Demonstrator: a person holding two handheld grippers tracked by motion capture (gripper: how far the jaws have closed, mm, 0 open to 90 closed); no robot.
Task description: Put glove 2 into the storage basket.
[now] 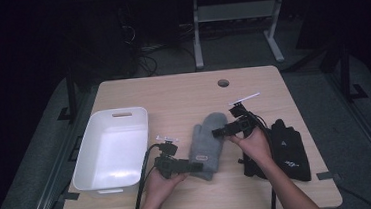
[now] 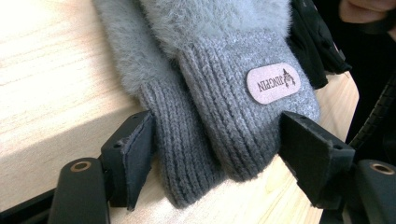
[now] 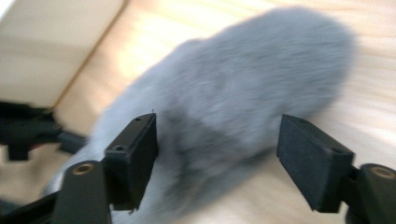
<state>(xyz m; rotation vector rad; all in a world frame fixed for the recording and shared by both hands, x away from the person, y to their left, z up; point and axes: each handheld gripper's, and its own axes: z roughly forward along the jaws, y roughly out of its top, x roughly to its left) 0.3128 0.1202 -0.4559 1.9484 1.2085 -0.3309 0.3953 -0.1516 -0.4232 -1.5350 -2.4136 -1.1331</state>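
One grey mitten mid-table, cuff between the wide left gripper, furry tip between the wide right gripper; one white tub left, black gloves right, count unclear.

Grey fluffy mitten (ribbed cuff, oval label) lying flat mid-table

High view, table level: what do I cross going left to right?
White tub → left gripper → grey mitten → right gripper → black glove.
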